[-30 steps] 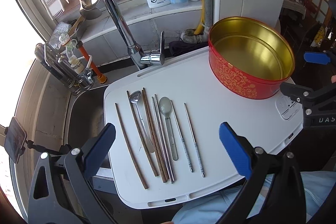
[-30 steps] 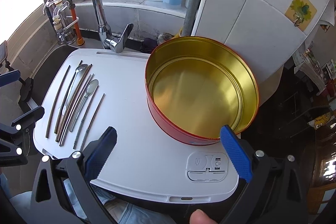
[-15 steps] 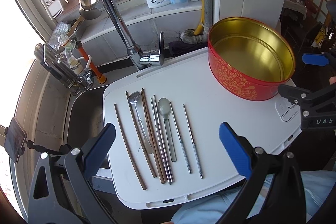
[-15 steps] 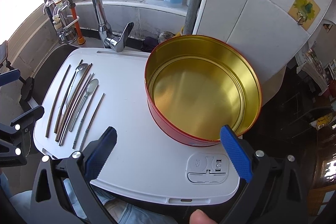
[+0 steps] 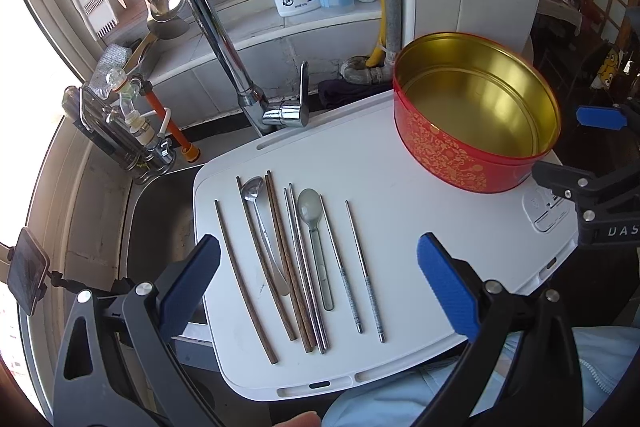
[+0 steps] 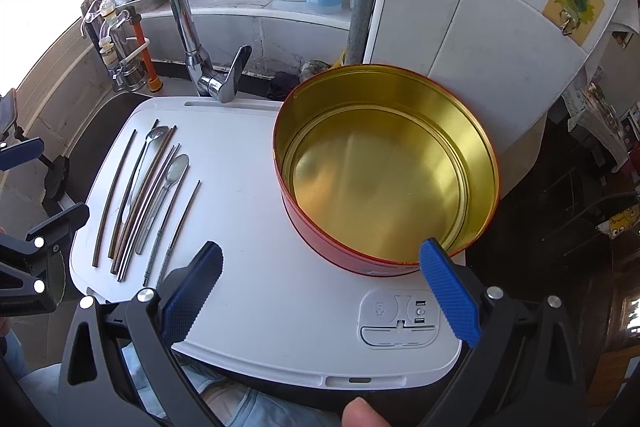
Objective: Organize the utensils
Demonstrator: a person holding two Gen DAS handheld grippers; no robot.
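Both tongs are released and hold nothing: the left tongs hover over the chopsticks and spoons lined up at the left edge of the white board. The right tongs hover at the board's near edge, just before the empty red tin at its far right corner.

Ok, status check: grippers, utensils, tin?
Left gripper open, empty, over the utensils. Right gripper open, empty, near the tin. Utensils all on white board; tin empty. Nothing blocking.
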